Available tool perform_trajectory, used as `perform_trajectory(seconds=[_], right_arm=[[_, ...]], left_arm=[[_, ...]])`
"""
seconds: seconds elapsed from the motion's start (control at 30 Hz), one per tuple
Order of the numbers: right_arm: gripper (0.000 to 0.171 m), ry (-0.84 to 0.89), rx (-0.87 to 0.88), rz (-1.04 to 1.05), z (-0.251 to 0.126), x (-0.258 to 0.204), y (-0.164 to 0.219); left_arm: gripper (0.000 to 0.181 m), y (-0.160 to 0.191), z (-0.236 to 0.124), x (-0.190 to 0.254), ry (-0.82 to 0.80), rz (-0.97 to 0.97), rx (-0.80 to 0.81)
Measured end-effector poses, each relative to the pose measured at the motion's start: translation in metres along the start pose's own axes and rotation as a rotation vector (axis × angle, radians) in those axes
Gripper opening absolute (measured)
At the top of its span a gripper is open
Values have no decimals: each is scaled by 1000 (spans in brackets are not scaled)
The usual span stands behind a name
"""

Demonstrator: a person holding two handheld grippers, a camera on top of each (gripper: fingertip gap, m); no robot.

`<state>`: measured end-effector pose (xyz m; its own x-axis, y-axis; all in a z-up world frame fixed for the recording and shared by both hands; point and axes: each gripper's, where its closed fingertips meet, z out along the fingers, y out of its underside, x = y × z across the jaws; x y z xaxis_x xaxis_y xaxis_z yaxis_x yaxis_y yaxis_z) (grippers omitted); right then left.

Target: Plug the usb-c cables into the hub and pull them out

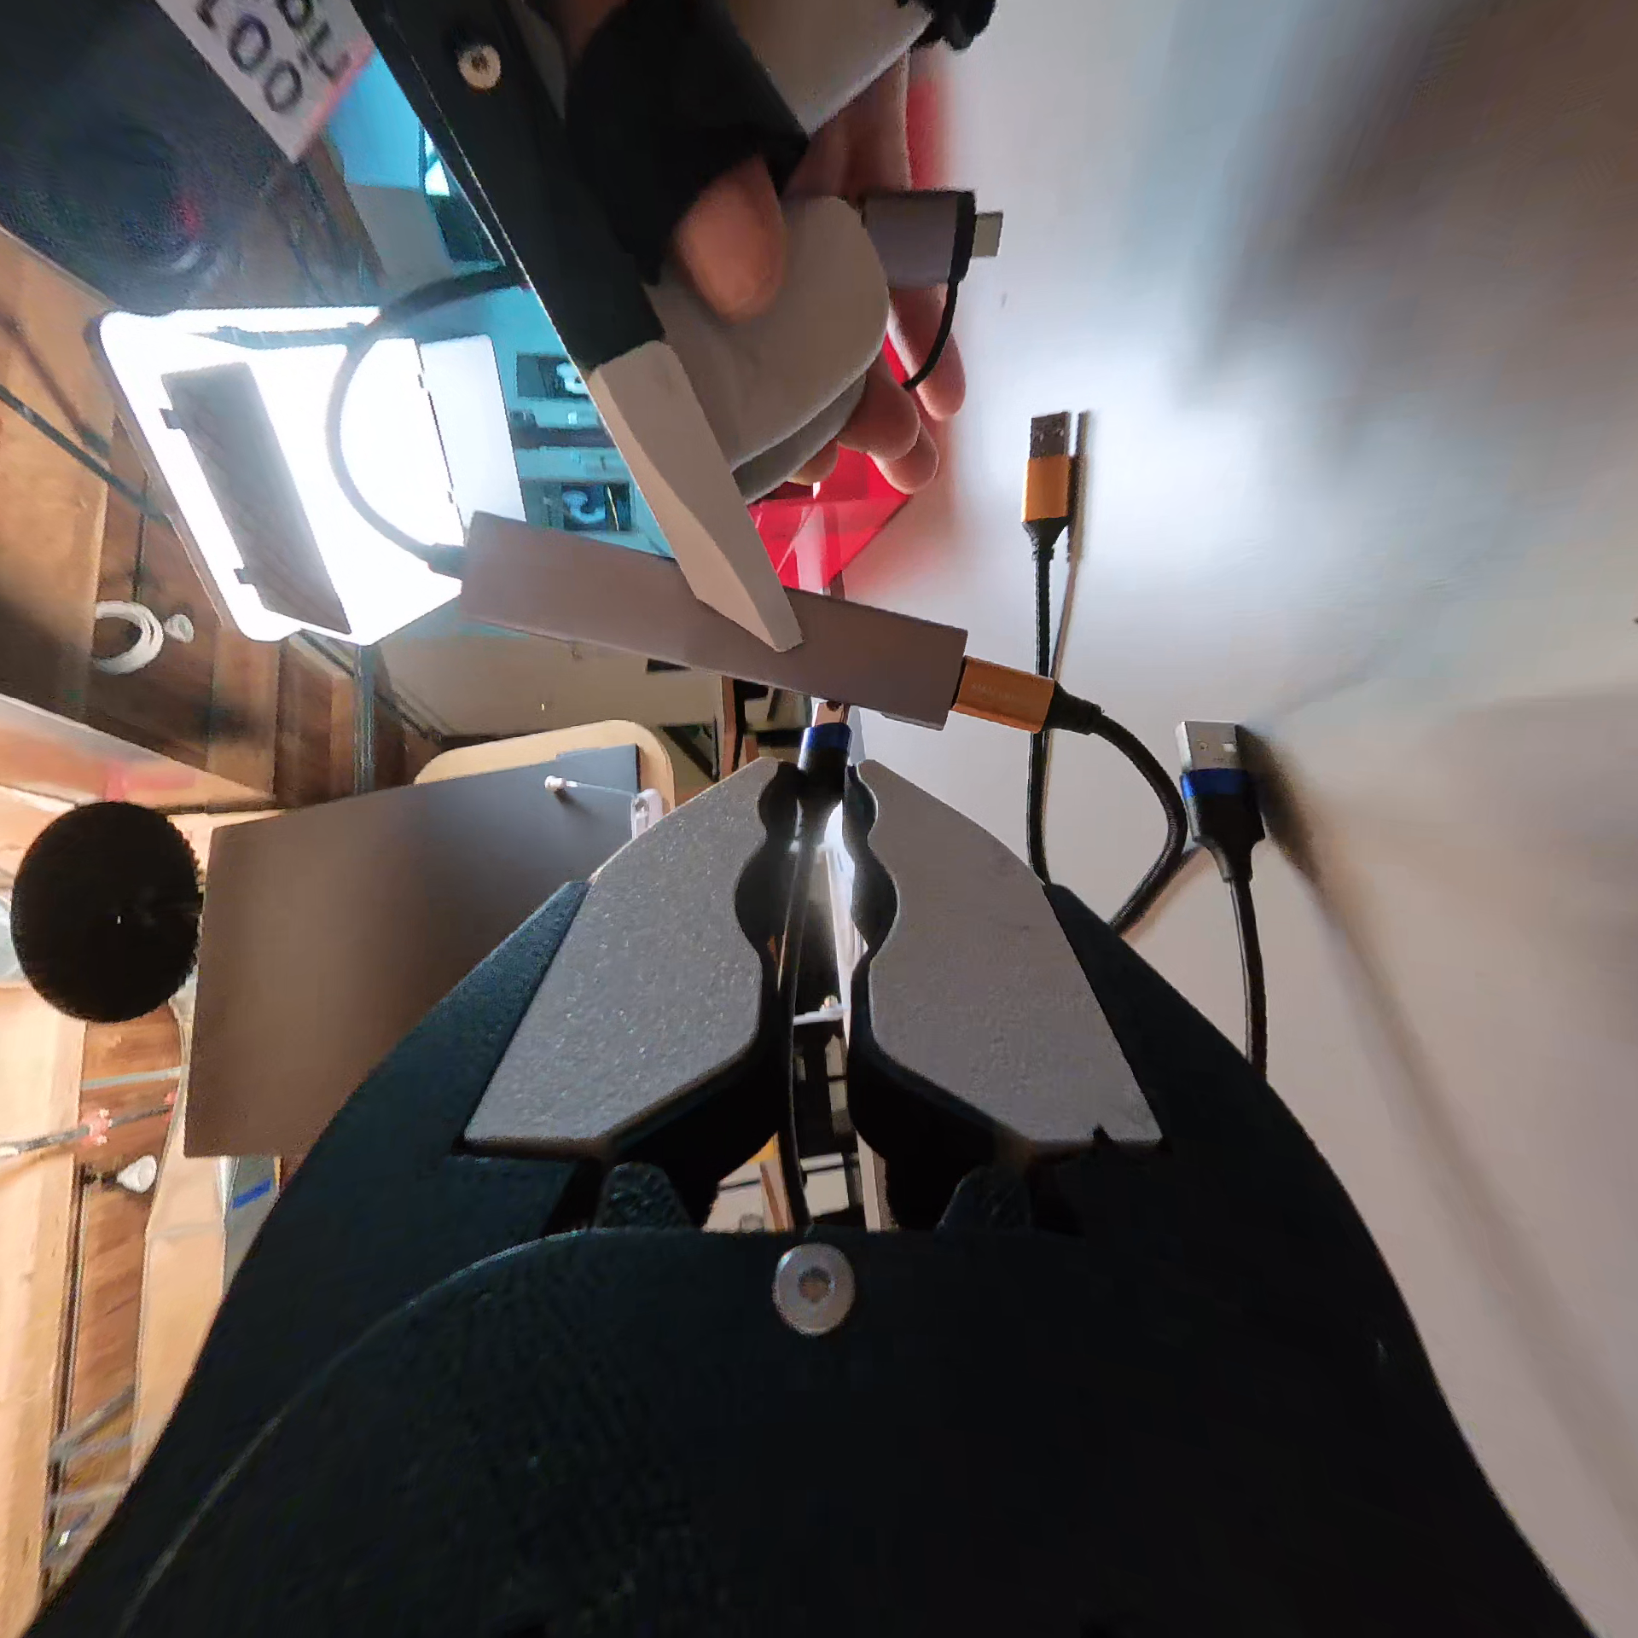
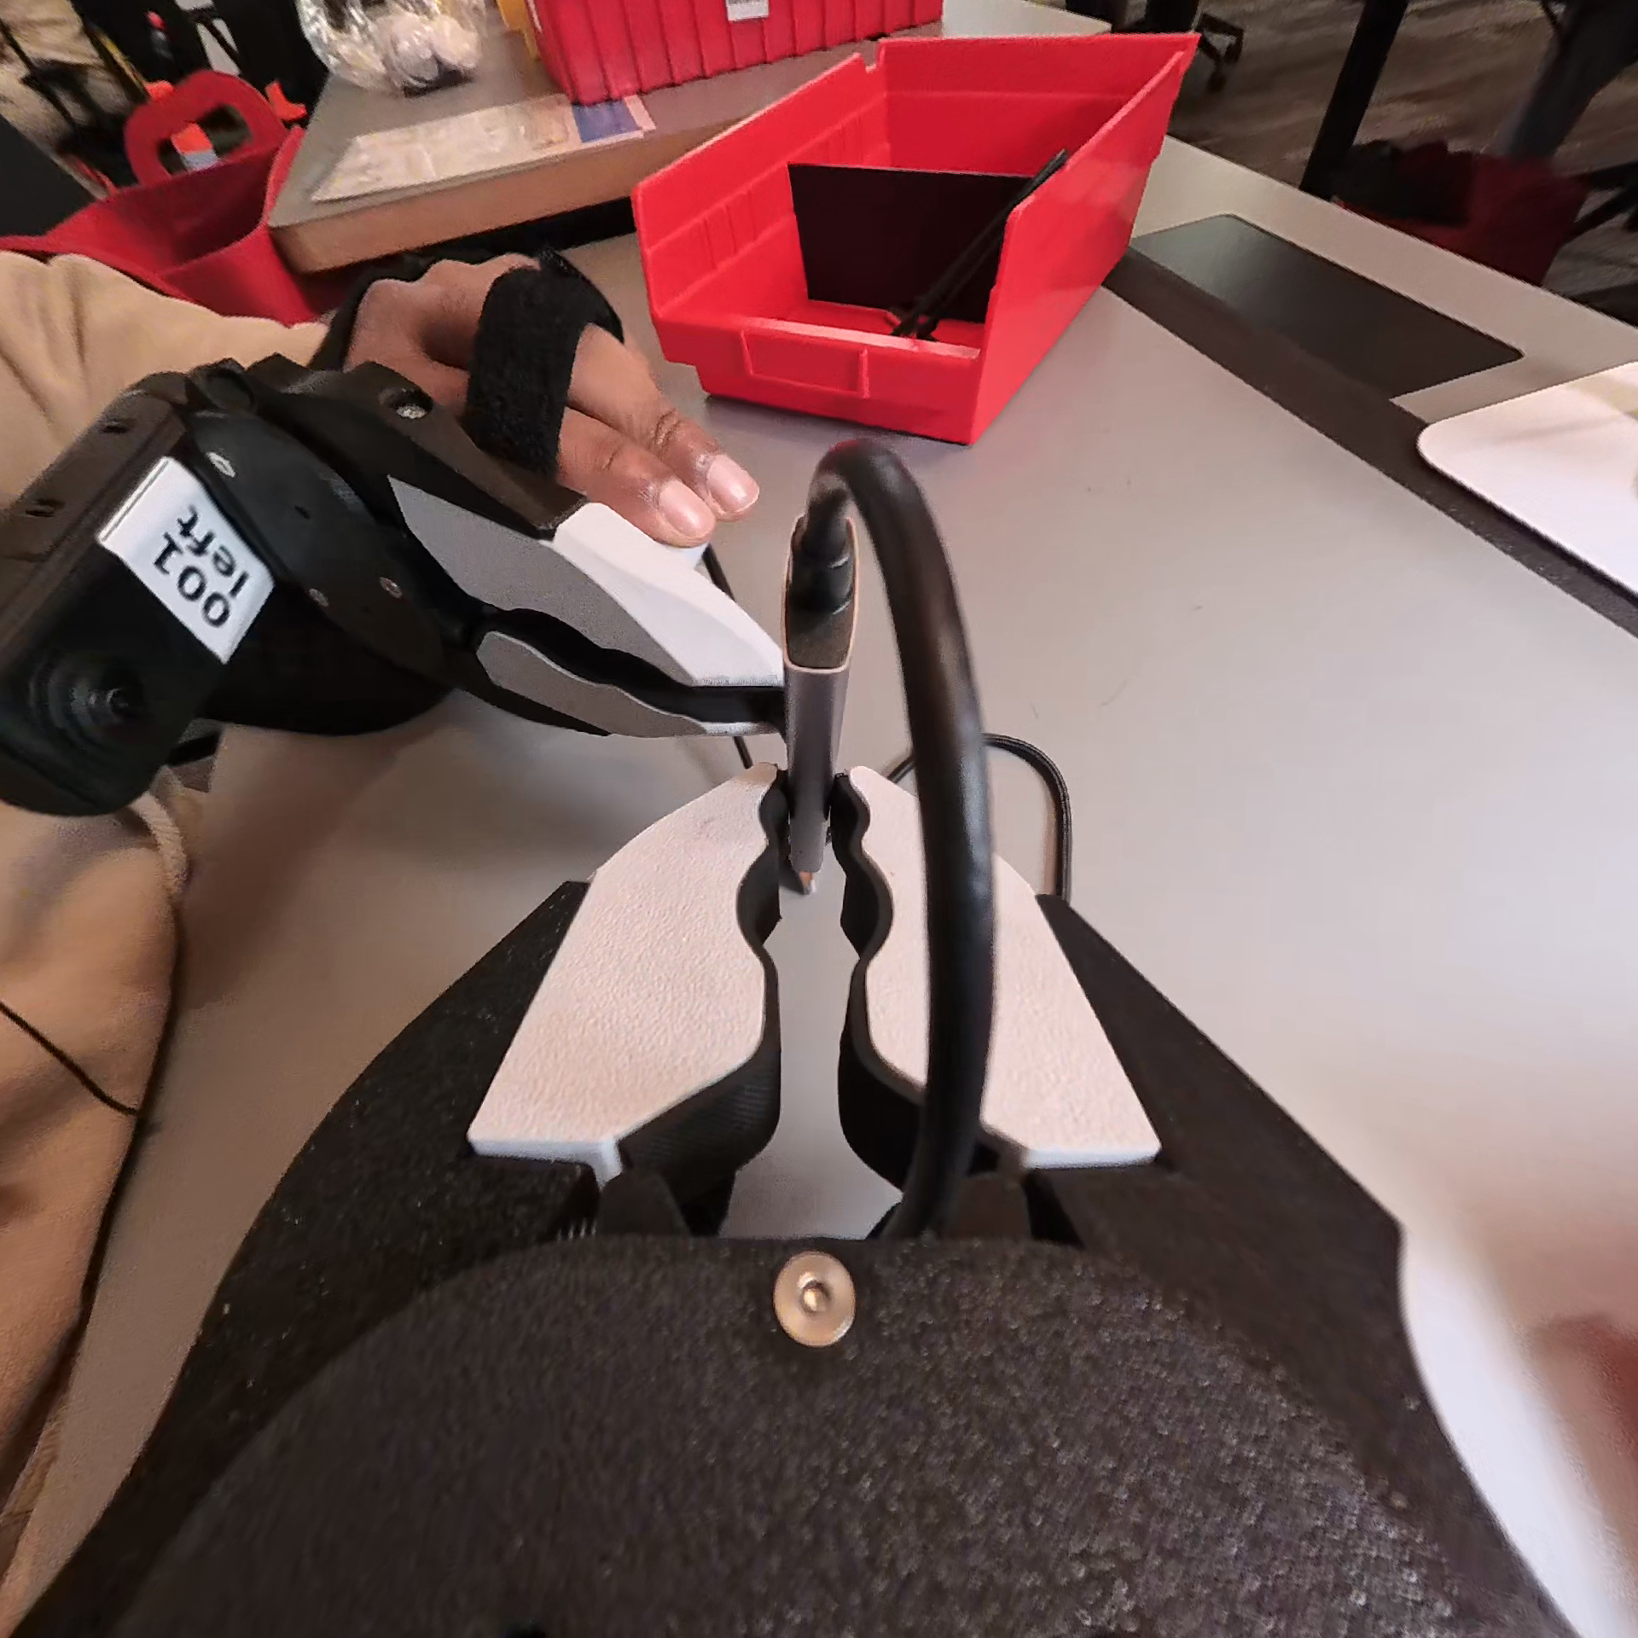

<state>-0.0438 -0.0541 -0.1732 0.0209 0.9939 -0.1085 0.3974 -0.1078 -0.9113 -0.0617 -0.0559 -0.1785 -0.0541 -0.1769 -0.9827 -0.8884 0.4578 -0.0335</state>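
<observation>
The right claw (image 2: 808, 815) is clamped on the slim grey metal hub (image 2: 811, 709), holding it on edge above the grey counter (image 2: 1241, 709), with the hub's own thick black lead (image 2: 939, 798) arching back over the claw. In the left wrist view the left claw (image 1: 820, 780) is closed on a thin black cable just behind its blue-collared plug (image 1: 822, 743), whose tip sits right at the hub's long side. Whether it is already seated in a port cannot be told. An orange-collared plug (image 1: 1006, 696) is already in the hub's end. The far ends of both cables, an orange USB-A plug (image 1: 1050, 470) and a blue USB-A plug (image 1: 1219, 780), lie loose on the counter. A red plastic bin (image 2: 886, 266) stands well behind.

The step in hand looks like plugging in the second cable. The next move probably calls for keeping the plug square to its port and pushing straight in, while the right claw braces the hub against twisting.
</observation>
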Motion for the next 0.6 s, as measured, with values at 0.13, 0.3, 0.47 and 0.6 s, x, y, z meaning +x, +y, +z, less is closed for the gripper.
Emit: perform_trajectory(seconds=[0.13, 0.3, 0.47, 0.6], right_arm=[[9, -94, 22, 2, -4, -8, -1], [9, -226, 20, 67, -8, -18, 3], [9, -414, 22, 181, -15, -32, 7], [8, -514, 36, 221, -19, -42, 6]], left_arm=[[10, -6, -7, -2, -7, -10, 68], [10, -17, -14, -1, -20, 41, 135], [10, -32, -24, 0, -39, 105, 231], [10, -41, -32, 1, -30, 135, 284]])
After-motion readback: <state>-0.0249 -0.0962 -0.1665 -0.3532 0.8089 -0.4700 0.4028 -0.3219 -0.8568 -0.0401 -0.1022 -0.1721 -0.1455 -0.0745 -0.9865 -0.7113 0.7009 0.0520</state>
